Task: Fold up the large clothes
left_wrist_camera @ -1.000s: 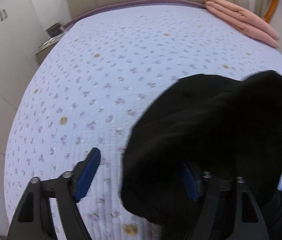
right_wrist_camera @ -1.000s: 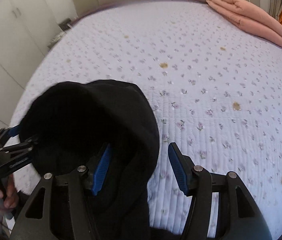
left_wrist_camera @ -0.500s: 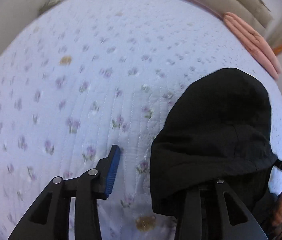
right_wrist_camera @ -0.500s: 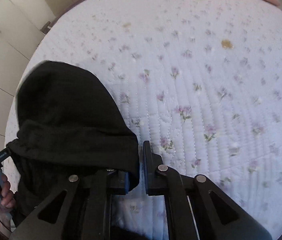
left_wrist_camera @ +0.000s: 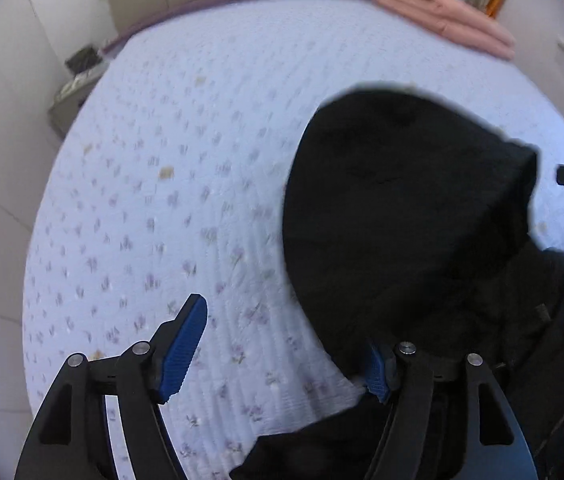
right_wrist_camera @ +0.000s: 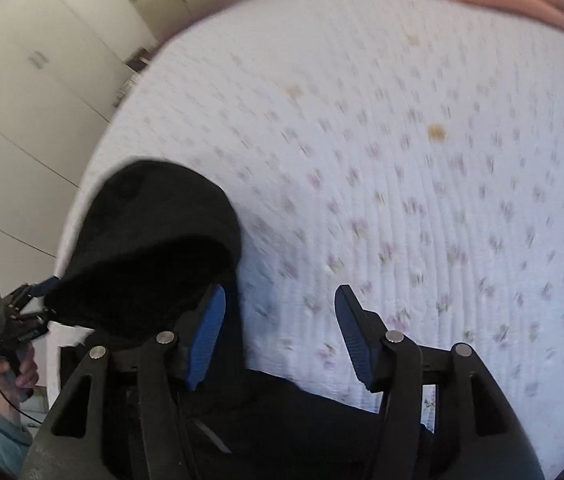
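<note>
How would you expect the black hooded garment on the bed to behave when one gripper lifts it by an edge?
The black hooded garment would probably flop: its hood already slumps in soft rounded folds. It seems thick, so perhaps fairly heavy. On the quilted bedspread it likely drags rather than slides.

No legible text in either view — white lettering on the left gripper [right_wrist_camera: 22, 312] body is too blurred to read.

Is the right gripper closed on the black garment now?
No, the right gripper is open, and only bedspread shows between its pads.
</note>
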A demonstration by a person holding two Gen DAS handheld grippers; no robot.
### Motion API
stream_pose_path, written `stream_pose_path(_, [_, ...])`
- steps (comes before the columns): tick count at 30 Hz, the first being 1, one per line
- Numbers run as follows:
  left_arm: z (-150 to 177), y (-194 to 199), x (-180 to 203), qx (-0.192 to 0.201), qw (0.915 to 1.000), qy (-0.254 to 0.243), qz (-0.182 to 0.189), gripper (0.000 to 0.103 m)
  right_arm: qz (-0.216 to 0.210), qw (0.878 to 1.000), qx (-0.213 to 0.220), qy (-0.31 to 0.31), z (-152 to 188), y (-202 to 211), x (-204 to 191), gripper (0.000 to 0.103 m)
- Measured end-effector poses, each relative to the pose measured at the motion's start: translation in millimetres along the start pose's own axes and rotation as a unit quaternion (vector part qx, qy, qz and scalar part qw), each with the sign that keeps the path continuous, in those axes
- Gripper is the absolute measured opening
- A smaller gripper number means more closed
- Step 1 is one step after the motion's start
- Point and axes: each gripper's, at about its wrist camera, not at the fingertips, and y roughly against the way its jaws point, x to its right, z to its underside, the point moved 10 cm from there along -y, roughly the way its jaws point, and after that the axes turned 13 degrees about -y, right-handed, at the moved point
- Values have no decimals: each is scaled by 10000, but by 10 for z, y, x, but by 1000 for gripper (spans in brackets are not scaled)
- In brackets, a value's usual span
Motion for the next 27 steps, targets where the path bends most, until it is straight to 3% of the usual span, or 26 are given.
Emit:
stream_pose_path(3, [-356,290,158,532,9979,-328,155,74,-138,9990,306,288,-218,143,-397,60])
stream_pose_path(8, [-638,317,393,804,9946,-358,549,76,-380,9960,263,768,-426,-157,-1063,60])
stream_pose_path(13, [-665,-312,148,452,9973,323,476,76,-13,9940,-441,1005,-238,-809,-1200,60])
stream_pose_path(17, [-169,-842,175,-330,9976,446,419,77,548,9861,-982,1221,177,-1230,-875,60])
stream_pose_path(19, [14,-1002,247,-362,9954,662,585,80,506,9873,-867,1232,264,-1300,-798,60])
stream_pose_path(23, [6,-1025,185,-244,9931,981,591,86,574,9893,-478,1253,309,-1326,-766,61])
stream_pose_path(27, [-56,-892,140,-259,9892,1048,995,86,342,9893,-758,1195,315,-1186,-822,61])
